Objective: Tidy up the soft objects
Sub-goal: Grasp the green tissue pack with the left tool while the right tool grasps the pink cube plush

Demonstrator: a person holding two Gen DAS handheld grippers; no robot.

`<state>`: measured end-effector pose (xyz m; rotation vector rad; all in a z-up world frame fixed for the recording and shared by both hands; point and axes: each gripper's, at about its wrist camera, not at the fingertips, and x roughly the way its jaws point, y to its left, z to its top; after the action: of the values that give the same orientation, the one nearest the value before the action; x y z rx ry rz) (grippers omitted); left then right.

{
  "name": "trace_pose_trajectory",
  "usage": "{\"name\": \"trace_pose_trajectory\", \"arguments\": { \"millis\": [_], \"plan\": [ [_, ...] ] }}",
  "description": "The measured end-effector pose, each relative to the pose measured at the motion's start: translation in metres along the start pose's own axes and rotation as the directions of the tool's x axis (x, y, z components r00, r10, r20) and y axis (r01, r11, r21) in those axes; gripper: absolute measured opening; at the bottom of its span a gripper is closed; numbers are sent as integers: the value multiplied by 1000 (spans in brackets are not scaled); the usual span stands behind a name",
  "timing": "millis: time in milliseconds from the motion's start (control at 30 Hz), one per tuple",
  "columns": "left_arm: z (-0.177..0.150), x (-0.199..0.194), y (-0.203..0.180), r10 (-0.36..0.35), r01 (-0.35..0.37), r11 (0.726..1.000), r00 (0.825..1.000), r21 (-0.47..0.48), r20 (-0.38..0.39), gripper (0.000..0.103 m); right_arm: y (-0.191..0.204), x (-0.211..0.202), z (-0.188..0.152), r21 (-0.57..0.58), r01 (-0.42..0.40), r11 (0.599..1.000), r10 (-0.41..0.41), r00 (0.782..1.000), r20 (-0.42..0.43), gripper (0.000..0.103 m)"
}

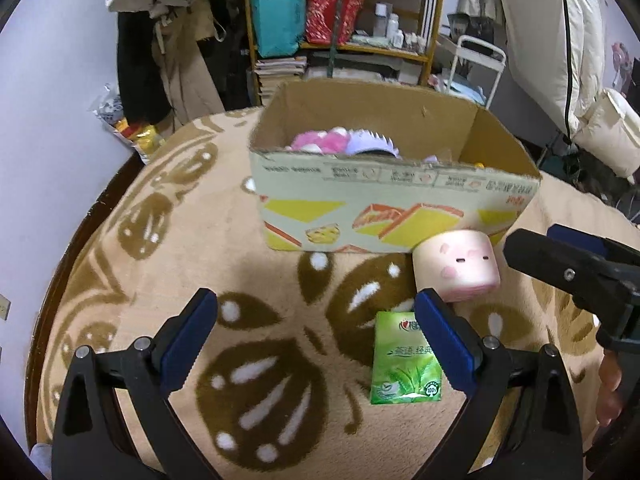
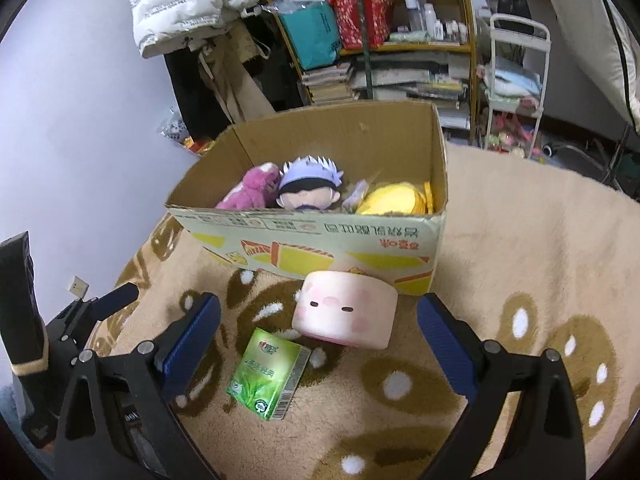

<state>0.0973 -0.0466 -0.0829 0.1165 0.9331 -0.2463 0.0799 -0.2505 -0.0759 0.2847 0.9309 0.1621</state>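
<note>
A pink squishy cube with a face (image 2: 345,313) lies on the patterned blanket against the front of an open cardboard box (image 2: 312,240); it also shows in the left wrist view (image 1: 460,266). A green tissue pack (image 2: 270,378) lies beside it, also seen in the left wrist view (image 1: 404,360). Inside the box are a pink plush (image 2: 252,190), a doll with purple hair (image 2: 306,188) and a yellow plush (image 2: 394,200). My right gripper (image 2: 320,340) is open, just short of the cube. My left gripper (image 1: 316,332) is open and empty over the blanket, left of the tissue pack.
The brown-and-beige blanket (image 2: 520,240) covers a round table whose dark edge (image 1: 80,232) shows at the left. Behind stand a cluttered shelf (image 2: 372,32), hanging coats (image 2: 192,4) and a white cart (image 2: 516,92). The right gripper's body (image 1: 580,276) is at the left view's right edge.
</note>
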Motion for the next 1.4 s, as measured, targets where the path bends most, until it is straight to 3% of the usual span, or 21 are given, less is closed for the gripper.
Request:
{"name": "trace_pose_trajectory", "arguments": {
  "millis": [167, 333, 800, 867, 933, 1033, 1200, 1267, 1400],
  "plan": [
    [-2, 15, -8, -28, 28, 1000, 999, 12, -39, 98, -8, 18, 0, 25, 6, 1000, -4, 999, -49, 103],
    [-9, 31, -13, -106, 105, 994, 988, -18, -111, 98, -15, 38, -2, 54, 14, 998, -8, 995, -101, 103],
    [-21, 59, -31, -100, 110, 993, 972, 34, -214, 98, -28, 66, -12, 95, 35, 995, -17, 983, -182, 102],
    [-23, 63, -35, -91, 105, 993, 970, 51, -224, 98, -28, 70, -13, 90, 39, 995, -21, 980, -198, 91],
    [-23, 66, -38, -91, 106, 993, 970, 56, -224, 98, -28, 74, -13, 92, 28, 995, -8, 977, -212, 90],
    [-26, 67, -38, -115, 128, 991, 965, 42, -237, 86, -26, 77, -15, 84, 13, 996, 6, 975, -223, 73],
    [-30, 73, -41, -200, 205, 979, 940, -13, -277, 63, -18, 76, -18, 46, 18, 999, -7, 974, -227, 48],
    [-31, 74, -44, -218, 227, 974, 934, -3, -283, 53, -16, 74, -18, 35, 22, 999, -14, 976, -219, 42],
    [-34, 69, -52, -202, 218, 975, 942, 31, -268, 49, -14, 69, -18, 19, 30, 999, -26, 978, -205, 33]
  ]
}}
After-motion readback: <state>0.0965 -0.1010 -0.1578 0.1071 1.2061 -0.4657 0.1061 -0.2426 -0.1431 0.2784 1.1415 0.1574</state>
